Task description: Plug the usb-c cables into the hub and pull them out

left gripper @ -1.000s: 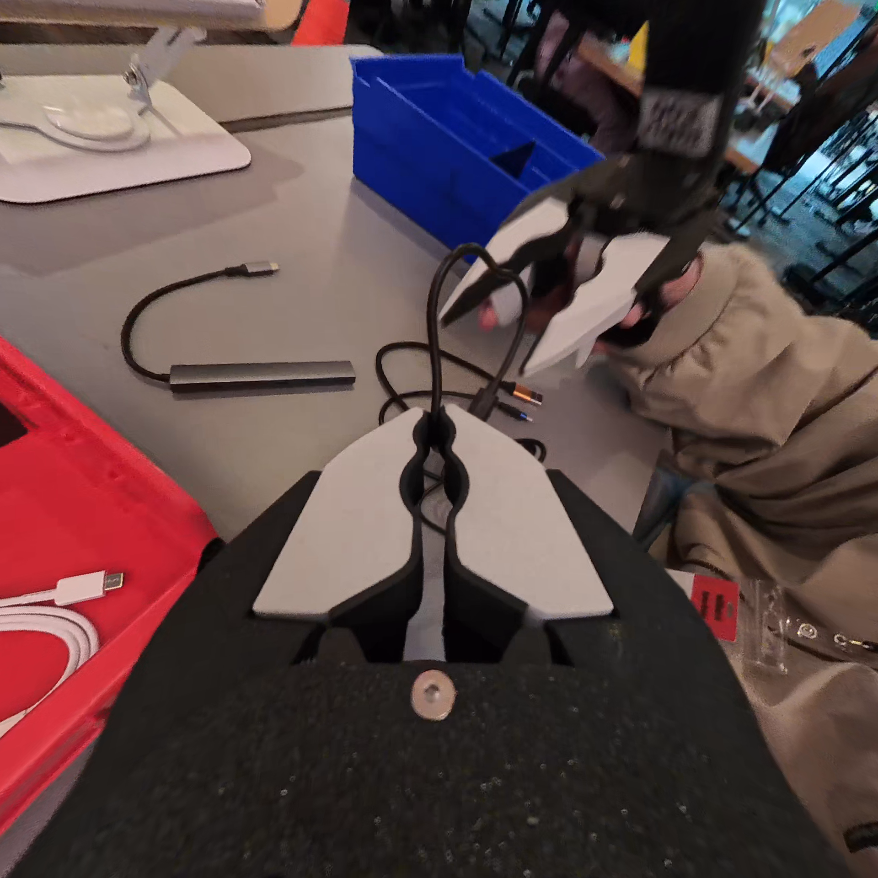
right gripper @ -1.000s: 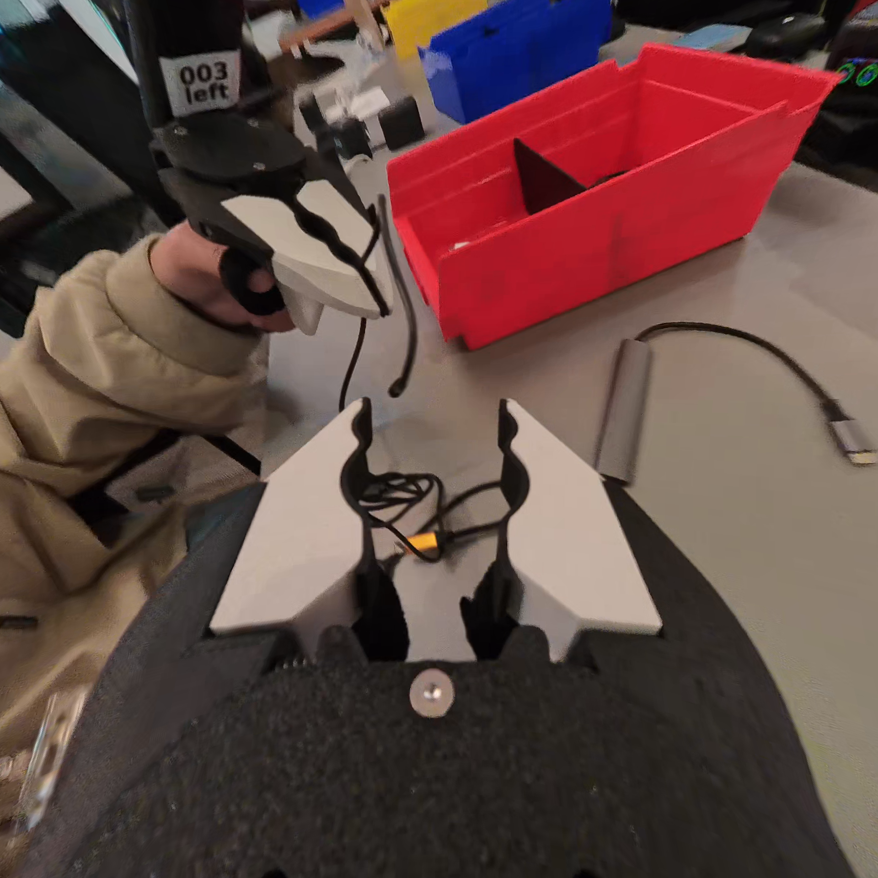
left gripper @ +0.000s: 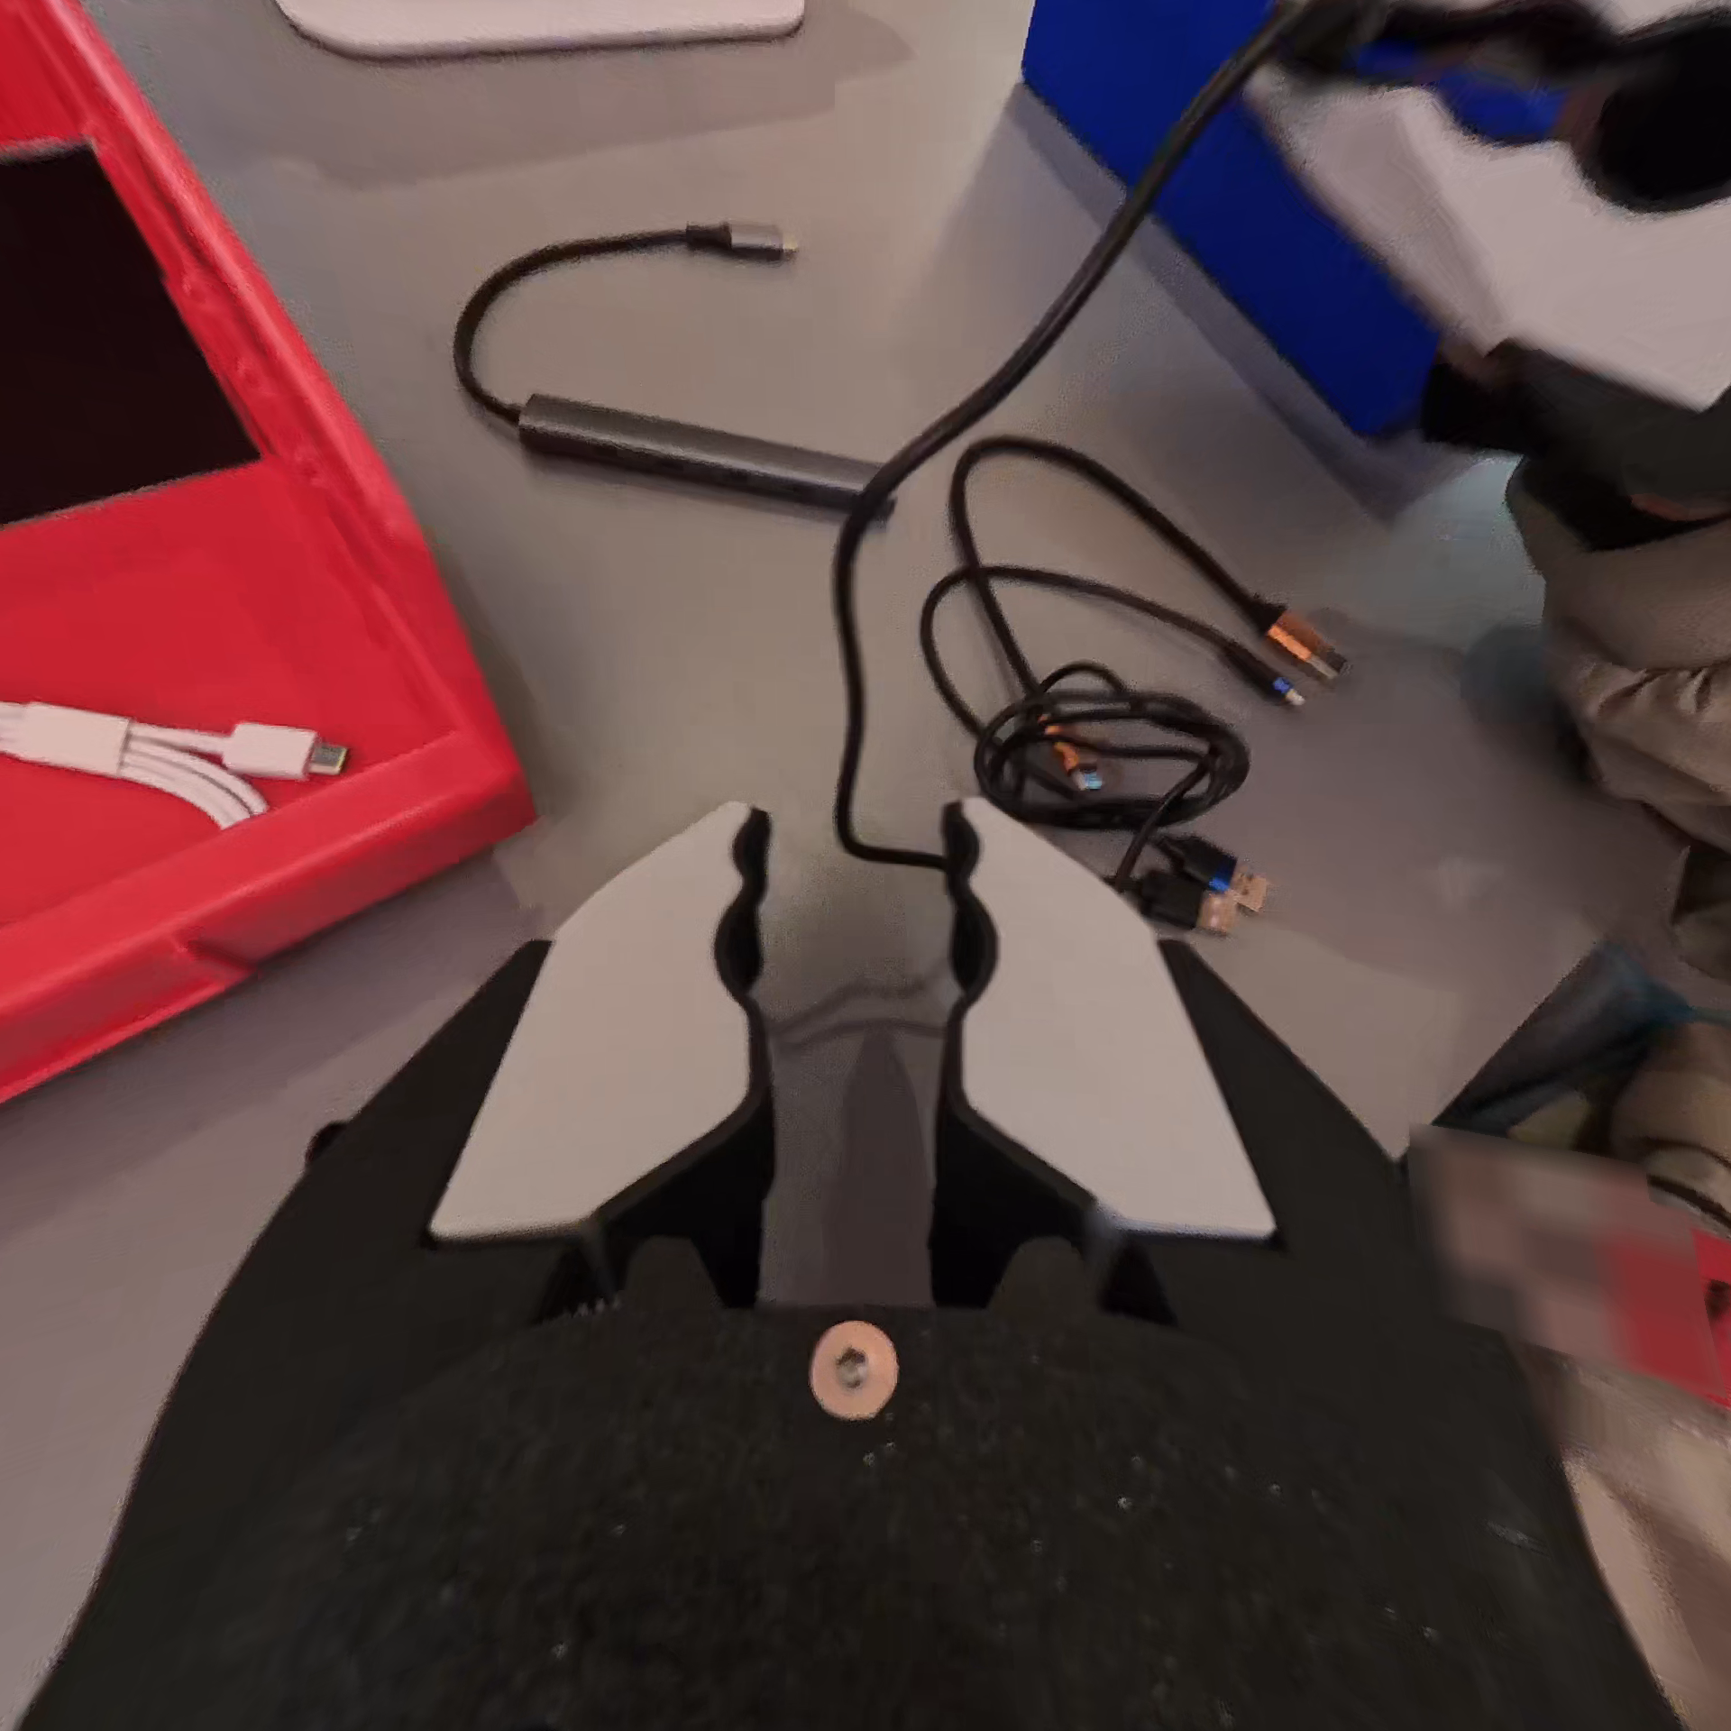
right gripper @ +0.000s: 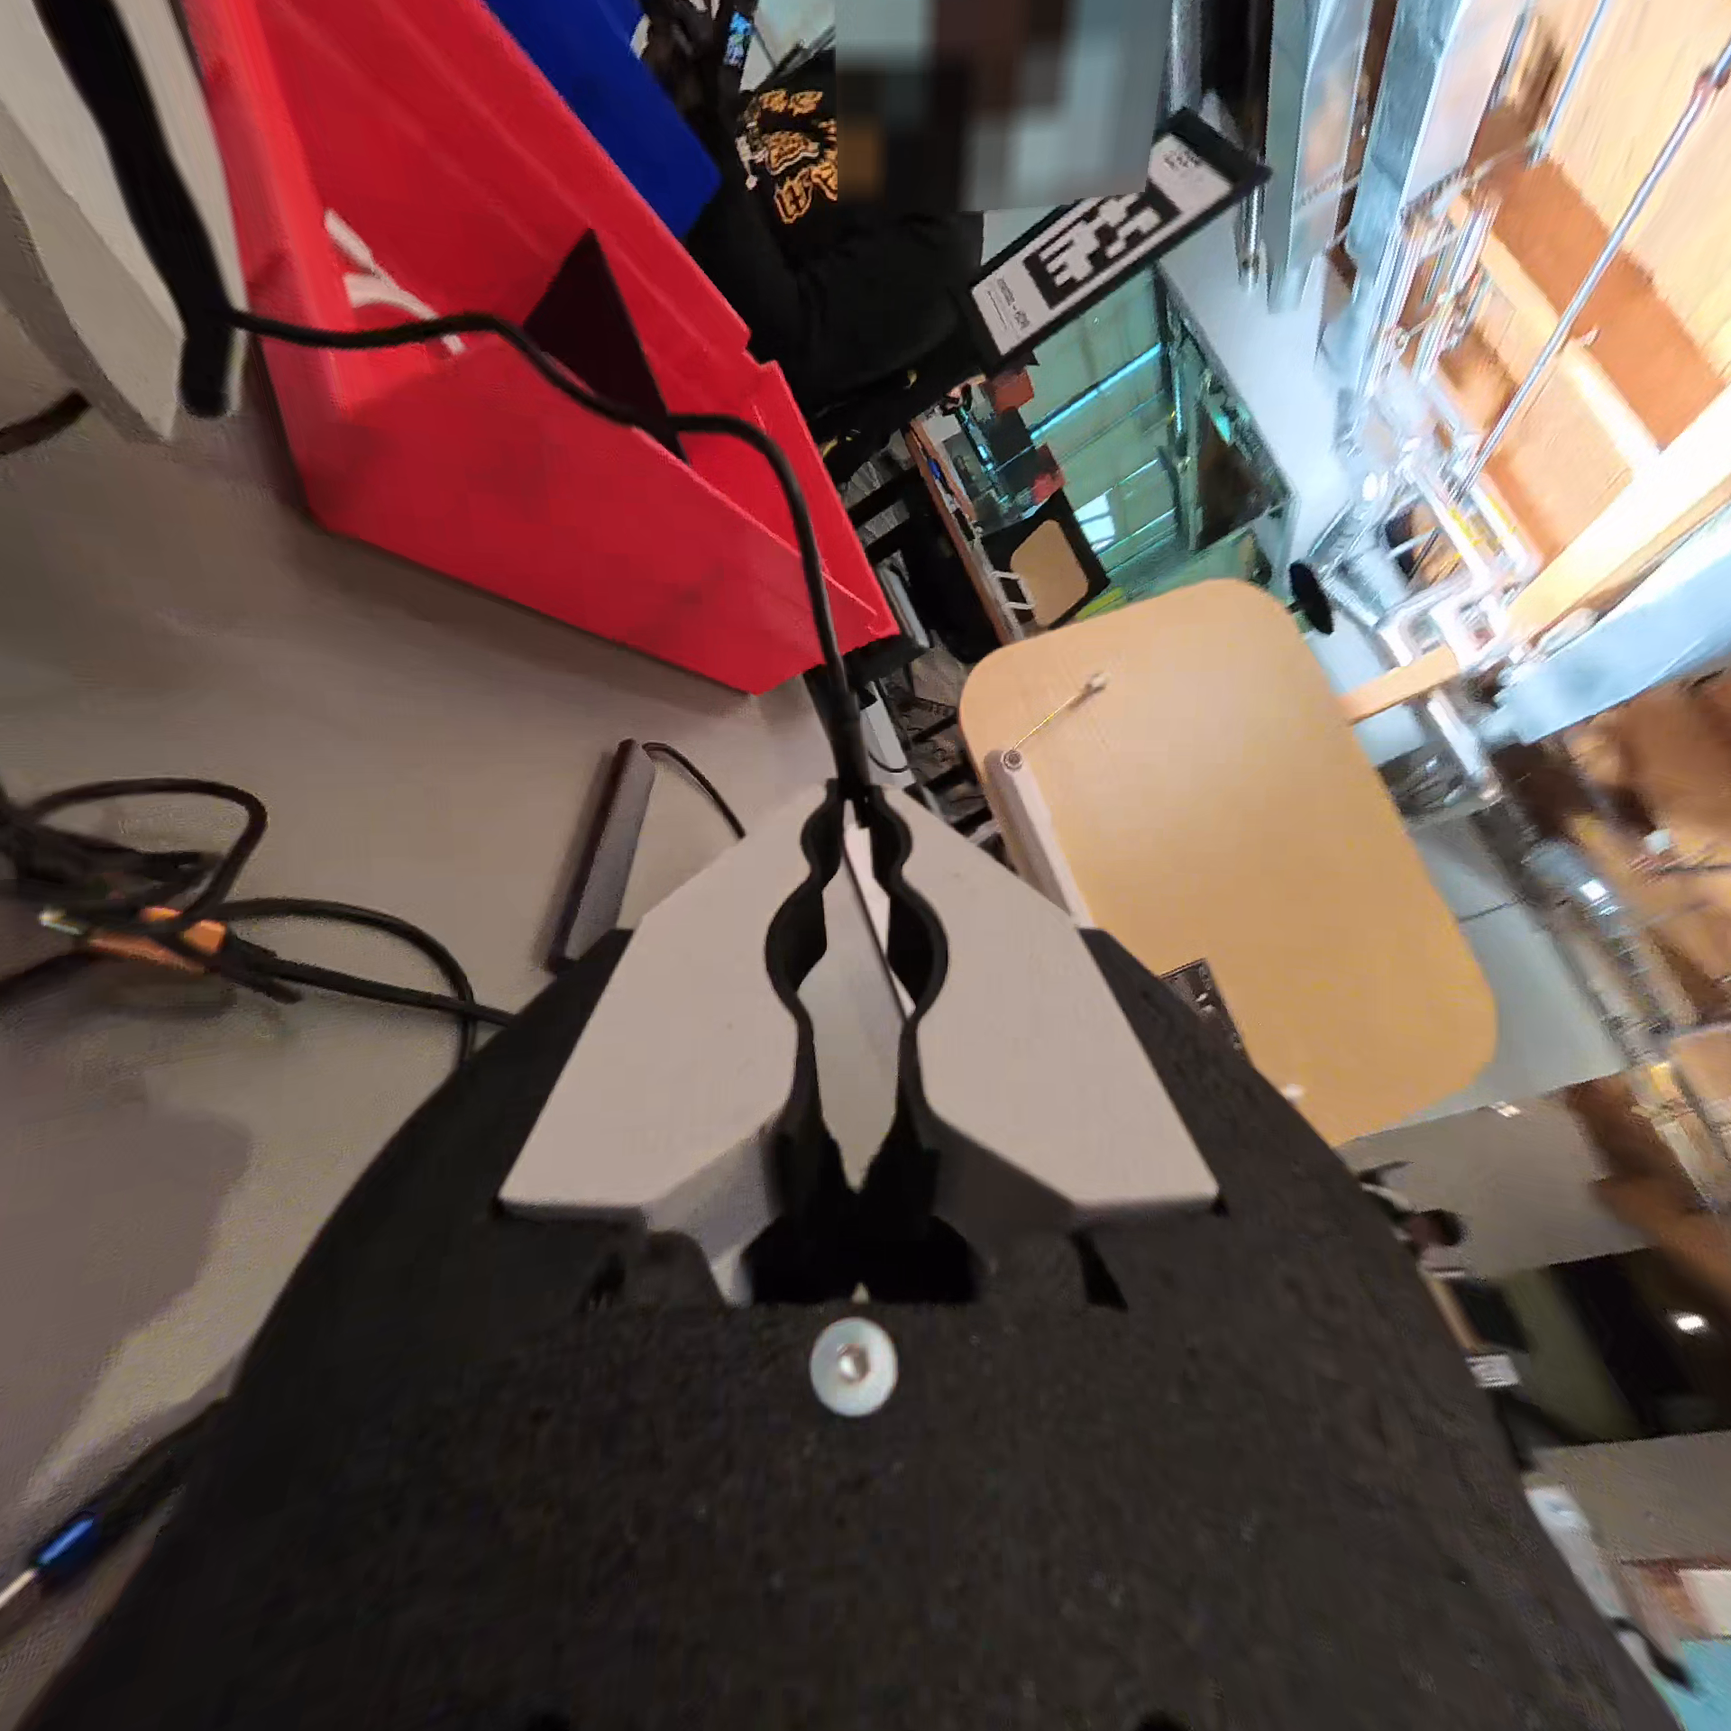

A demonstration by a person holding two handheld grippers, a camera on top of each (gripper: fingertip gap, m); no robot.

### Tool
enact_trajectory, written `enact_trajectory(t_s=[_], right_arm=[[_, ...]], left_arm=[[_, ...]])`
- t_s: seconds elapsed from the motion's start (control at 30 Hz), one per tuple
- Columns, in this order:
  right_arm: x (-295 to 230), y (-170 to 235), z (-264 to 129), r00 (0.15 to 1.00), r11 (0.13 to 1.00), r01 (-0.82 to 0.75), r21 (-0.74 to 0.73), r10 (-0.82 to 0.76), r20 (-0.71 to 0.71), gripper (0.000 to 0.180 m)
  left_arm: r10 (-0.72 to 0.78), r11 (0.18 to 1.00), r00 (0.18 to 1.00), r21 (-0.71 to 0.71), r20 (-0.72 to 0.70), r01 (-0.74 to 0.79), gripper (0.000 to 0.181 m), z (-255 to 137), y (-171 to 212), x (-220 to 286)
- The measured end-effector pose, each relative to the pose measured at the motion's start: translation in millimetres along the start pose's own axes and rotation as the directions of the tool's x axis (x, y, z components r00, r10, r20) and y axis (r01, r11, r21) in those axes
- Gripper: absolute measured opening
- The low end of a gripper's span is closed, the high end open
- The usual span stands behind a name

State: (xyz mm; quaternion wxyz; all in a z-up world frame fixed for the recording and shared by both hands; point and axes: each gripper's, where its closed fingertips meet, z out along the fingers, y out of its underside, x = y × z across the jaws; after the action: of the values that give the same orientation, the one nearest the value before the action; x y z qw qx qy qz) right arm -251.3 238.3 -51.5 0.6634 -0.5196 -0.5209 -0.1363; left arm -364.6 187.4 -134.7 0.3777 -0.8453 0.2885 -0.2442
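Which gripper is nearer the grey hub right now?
Left. The open left gripper is low over the table, short of the grey hub; the right gripper, shut on the black cable, is raised.

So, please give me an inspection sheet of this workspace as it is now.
Surface: grey table, bare between items.
Job's things: grey hub lying flat, no loose cable plugged in.
Clutter: red bin holding a white cable; blue bin.
Grippers: left claw open; right claw shut on black cable.
Cables: tangled black cables beside the hub.
Surroundings: wooden tabletop, blurred shelving.
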Motion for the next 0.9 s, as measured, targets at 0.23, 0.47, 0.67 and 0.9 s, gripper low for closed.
enact_trajectory(t_s=[0.23,0.47,0.67,0.9], right_arm=[[-21,-14,-2,0.975,0.974,0.221,0.040,-0.220,-0.016,0.004],[-54,-45,-12,0.930,0.909,0.365,0.200,-0.365,-0.037,0.004],[-71,-63,-14,0.968,0.936,0.236,0.262,-0.249,0.017,0.005],[-80,-61,-8,0.970,0.948,0.232,0.219,-0.242,0.018,0.005]], left_arm=[[0.284,0.849,0.958,0.455,0.039,-0.270,0.058,-37,-57,50],[0.342,0.830,0.934,0.432,0.105,-0.353,0.059,-30,-51,56],[0.353,0.848,0.934,0.403,0.057,-0.345,0.042,-17,-41,63],[0.343,0.843,0.934,0.405,0.102,-0.354,0.010,-15,-42,60]])
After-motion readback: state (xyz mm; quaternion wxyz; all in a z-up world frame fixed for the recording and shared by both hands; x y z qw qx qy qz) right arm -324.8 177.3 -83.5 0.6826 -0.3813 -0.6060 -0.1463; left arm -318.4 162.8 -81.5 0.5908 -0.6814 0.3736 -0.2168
